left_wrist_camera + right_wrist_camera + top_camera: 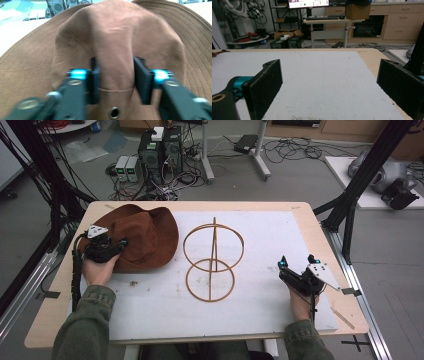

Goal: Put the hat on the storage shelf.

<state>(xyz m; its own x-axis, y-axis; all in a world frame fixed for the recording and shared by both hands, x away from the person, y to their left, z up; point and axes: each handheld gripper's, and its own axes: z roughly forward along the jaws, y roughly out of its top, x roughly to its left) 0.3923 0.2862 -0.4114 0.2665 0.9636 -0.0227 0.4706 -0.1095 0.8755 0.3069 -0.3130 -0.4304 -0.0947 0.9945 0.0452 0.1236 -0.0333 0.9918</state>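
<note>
Fabric of one brown hat (117, 37) is bunching into a ridge between the left gripper's (116, 80) jaws, which are pinching the crown; it is looking soft, light and floppy, so that fold seems the surest hold. One wire stand (212, 260) is sitting well to that gripper's right, and the right gripper (329, 85) is idling with jaws spread wide over bare mat (324, 75).

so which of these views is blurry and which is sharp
Left gripper view: the left tool and its arms are smeared with motion blur, and the brown hat is soft. Right gripper view: crisp on the right tool pads and white mat. High view: evenly lit, slightly soft.
</note>
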